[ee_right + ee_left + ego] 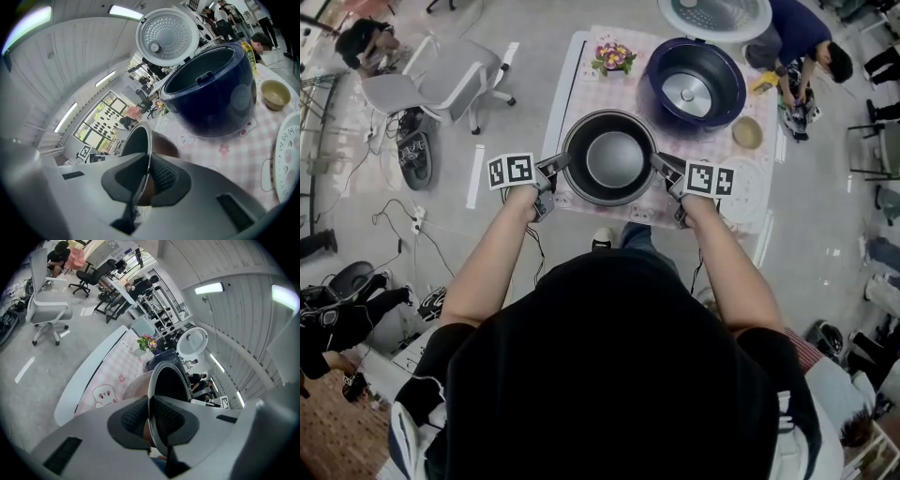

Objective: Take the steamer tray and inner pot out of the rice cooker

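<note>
Left gripper (555,167): closed on the left rim of the pot (615,159). In the left gripper view, one pad sits inside the wall and the other outside, with the thin metal edge pinched between them (151,416). The pot is out of the cooker, empty and mouth up, level between the two grippers over the near part of the table (567,84). I cannot tell whether its base touches the cloth. Right gripper (661,164): closed on the opposite, right rim, pinching it the same way (147,176). The grip line therefore runs left to right through the pot's centre, with each gripper pointing inward at it, so neither hand is nearer and the load is shared. The cooker (696,82) stands far and to the right of the pot, its cavity bare and its lid (714,14) open. A bowl (747,132) sits just right of the cooker. The tray (288,154) lies flat on the table at the near right, beside the right gripper and already out. Judgement: what remains is to set the pot down straight below and to keep it level, since both grips are only on the thin rim.
</note>
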Tool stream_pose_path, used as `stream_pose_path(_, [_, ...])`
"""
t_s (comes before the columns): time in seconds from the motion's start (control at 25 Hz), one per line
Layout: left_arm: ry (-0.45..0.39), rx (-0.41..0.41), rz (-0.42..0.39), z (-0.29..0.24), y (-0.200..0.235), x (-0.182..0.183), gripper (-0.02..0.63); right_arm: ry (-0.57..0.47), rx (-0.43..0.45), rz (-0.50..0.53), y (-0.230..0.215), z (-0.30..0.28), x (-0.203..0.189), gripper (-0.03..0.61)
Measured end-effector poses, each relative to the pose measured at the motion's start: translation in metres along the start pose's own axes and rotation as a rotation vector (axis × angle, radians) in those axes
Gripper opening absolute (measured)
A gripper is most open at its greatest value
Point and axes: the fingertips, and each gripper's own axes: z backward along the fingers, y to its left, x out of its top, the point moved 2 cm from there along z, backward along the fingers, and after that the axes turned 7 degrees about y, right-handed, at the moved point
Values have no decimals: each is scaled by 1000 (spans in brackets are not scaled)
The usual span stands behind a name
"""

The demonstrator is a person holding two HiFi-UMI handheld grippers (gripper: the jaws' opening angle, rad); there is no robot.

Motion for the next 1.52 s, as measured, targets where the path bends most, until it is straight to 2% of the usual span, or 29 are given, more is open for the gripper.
stream_pose_path(0.56, [23,26,48,-25,31,-4,54,62,18,-52,-34,-25,-12,38])
stream_pose_path(1.28, [9,20,4,-32,27,15,52,63,18,-115,-53,-35,-12,44])
stream_pose_path(1.52, [5,-7,13,-30,27,14,54,57,34,-89,-52,-34,-13,51])
